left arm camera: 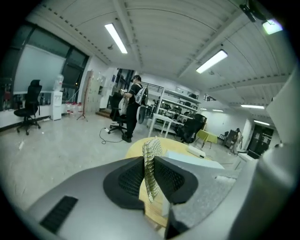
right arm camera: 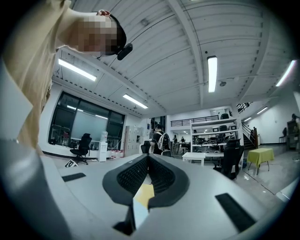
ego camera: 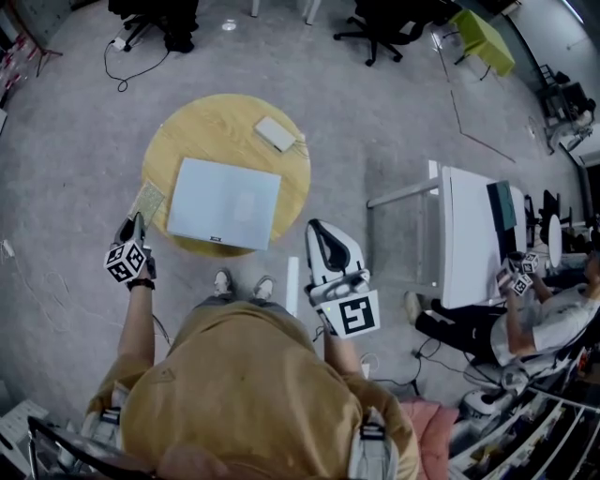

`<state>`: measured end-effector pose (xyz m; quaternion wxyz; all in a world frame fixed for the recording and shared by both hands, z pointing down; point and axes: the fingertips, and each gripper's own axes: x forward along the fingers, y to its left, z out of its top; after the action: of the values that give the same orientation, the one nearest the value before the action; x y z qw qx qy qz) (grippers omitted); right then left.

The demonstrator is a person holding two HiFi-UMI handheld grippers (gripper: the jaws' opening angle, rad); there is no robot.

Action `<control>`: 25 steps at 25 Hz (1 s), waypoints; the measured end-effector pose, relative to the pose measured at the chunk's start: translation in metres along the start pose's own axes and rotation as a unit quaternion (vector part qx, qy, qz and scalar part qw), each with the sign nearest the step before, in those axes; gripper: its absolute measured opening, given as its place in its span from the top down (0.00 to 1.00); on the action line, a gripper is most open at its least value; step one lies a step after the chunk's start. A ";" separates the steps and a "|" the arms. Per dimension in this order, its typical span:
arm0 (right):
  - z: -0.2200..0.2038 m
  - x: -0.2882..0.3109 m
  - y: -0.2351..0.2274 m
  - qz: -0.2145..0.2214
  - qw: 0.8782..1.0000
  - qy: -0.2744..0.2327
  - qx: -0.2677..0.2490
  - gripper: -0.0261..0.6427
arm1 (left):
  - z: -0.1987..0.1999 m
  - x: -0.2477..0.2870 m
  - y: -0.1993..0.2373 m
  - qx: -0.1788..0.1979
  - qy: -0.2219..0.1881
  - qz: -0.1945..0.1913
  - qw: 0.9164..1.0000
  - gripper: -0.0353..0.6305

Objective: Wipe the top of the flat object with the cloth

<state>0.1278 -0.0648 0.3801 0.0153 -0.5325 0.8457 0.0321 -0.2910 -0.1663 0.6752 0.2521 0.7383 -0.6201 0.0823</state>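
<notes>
A flat pale-grey slab lies in the middle of a round yellow table. My left gripper sits at the table's left front edge, shut on a greenish woven cloth that rests on the tabletop beside the slab. In the left gripper view the cloth stands pinched between the jaws of the left gripper, with the slab beyond. My right gripper hovers off the table's right front edge, shut and holding nothing. In its own view the right gripper shows closed tips.
A small white block lies at the table's far side, also visible as the block. A white desk and a seated person are to the right. Office chairs and a floor cable lie beyond.
</notes>
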 end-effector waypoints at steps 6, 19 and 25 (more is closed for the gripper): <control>0.001 -0.005 -0.016 -0.012 1.000 -0.006 0.001 0.96 | 0.046 -0.008 -0.013 0.063 -0.038 0.010 0.997 0.85; 0.012 -0.017 -0.042 -0.045 0.999 -0.019 -0.009 0.96 | 0.125 -0.016 -0.182 0.001 -0.132 -0.193 0.972 0.85; 0.016 -0.033 -0.060 -0.073 0.997 -0.017 -0.008 0.96 | 0.116 -0.006 -0.257 -0.054 -0.107 -0.281 0.952 0.85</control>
<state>0.1963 -0.0596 0.3634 0.0279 -0.5921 0.8040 0.0468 -0.0681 -0.1896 0.5032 0.2365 0.8725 -0.4147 -0.1044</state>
